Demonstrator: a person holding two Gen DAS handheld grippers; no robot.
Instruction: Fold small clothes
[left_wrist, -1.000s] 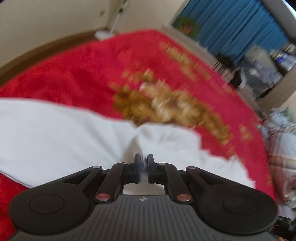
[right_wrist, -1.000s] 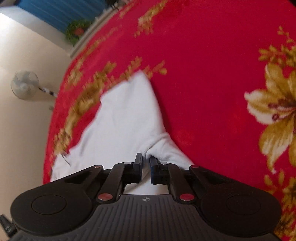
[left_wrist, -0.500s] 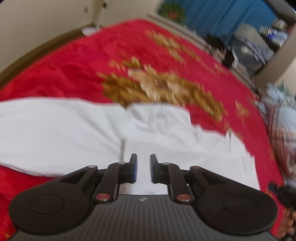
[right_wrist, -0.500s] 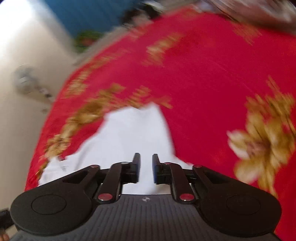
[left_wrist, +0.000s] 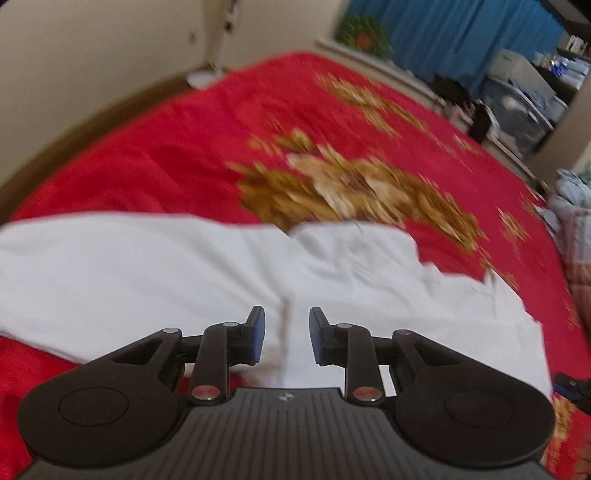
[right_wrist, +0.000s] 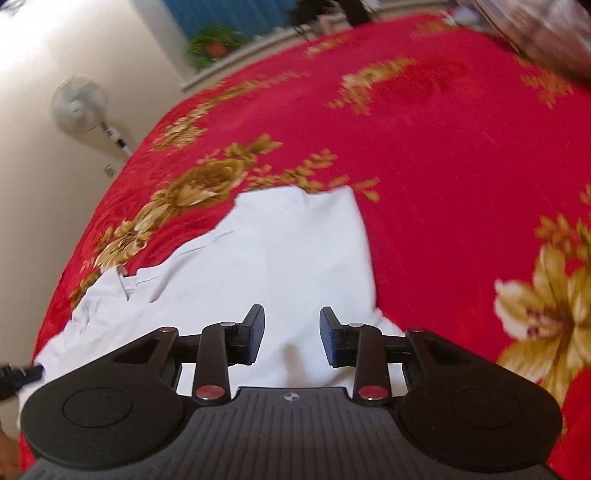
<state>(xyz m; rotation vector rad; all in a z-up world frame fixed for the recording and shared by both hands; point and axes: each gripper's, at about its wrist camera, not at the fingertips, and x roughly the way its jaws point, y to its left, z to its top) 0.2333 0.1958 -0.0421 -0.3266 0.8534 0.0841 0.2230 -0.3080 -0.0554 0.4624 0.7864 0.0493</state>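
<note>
A white garment (left_wrist: 184, 280) lies flat on a red bedspread with gold flowers (left_wrist: 184, 155). It also shows in the right wrist view (right_wrist: 280, 258). My left gripper (left_wrist: 286, 334) is open and empty, a little above the garment's near part. My right gripper (right_wrist: 291, 334) is open and empty, above the garment's near edge beside its right side. The bedspread shows in the right wrist view (right_wrist: 443, 166) too. The other gripper's tip peeks in at the left edge of the right wrist view (right_wrist: 18, 374).
A standing fan (right_wrist: 79, 105) is by the cream wall at the left. Blue curtains (left_wrist: 461, 33) and a potted plant (left_wrist: 364, 33) stand beyond the bed. Piled clothes (left_wrist: 576, 221) lie at the bed's right edge.
Both grippers have opened and let go of the white garment, which now lies flatter on the bed. Both have pulled back slightly.
</note>
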